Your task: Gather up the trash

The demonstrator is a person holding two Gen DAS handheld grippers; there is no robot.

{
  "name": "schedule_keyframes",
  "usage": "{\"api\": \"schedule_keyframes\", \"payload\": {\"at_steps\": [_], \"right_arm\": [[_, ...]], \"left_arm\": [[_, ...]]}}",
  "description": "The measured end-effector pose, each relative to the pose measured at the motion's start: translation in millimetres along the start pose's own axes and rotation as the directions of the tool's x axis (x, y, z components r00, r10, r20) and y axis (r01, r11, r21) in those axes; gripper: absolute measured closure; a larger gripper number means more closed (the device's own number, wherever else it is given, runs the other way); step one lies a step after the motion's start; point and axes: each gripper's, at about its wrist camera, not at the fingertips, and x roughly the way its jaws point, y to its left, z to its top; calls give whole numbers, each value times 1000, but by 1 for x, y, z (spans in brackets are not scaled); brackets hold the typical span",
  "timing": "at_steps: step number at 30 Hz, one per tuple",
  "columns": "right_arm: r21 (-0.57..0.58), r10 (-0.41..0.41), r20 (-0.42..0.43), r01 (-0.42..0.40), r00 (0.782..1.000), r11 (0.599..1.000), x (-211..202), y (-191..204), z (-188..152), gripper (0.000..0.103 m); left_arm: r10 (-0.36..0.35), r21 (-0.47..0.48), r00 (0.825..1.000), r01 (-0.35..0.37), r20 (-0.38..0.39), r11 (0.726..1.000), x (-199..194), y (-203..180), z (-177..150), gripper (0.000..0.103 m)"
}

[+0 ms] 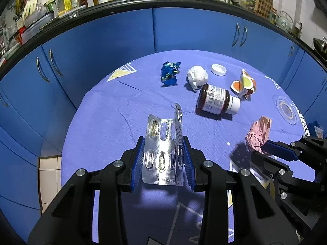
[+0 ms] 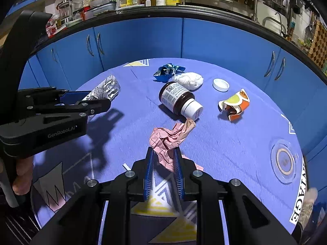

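Trash is split between the two claws and the round table (image 1: 106,122) with its blue cloth. The left gripper (image 1: 163,140) is clamped on a folded foil pill strip (image 1: 161,143), held clear above the cloth; the strip looks light, springy and slick, so a grip across its flat faces suits it better than one on an edge. The right gripper (image 2: 163,155) is closed on a crumpled pink paper (image 2: 169,140), soft and nearly weightless, which gives under the pads. Its far tip reaches the white cap of the brown bottle (image 2: 179,100), which lies on its side mid-table. Beyond the bottle sit a blue wrapper (image 2: 166,72) and a white tissue wad (image 2: 190,80), touching; to its right a crushed paper cup (image 2: 235,104) and a white lid (image 2: 220,84). The bottle is probably rigid, smooth and apt to roll, so it is best taken across its body.
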Motion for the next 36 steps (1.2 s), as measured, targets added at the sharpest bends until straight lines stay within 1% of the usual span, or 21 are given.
{"api": "schedule_keyframes", "payload": {"at_steps": [8, 17, 27, 36], "right_arm": [[1, 0, -6, 0, 1000, 1000, 2, 0, -2, 83], [-13, 10, -5, -10, 1000, 1000, 5, 4, 2, 83], [-41, 41, -17, -41, 999, 998, 17, 15, 8, 83], [-72, 73, -27, -75, 997, 995, 31, 31, 18, 83]], "left_arm": [[-3, 11, 1000, 3, -5, 1000, 1, -4, -2, 66], [2, 3, 1000, -2, -2, 1000, 1, 0, -1, 66], [20, -22, 1000, -21, -6, 1000, 4, 14, 1, 66], [55, -68, 998, -56, -15, 996, 9, 38, 1, 66]]}}
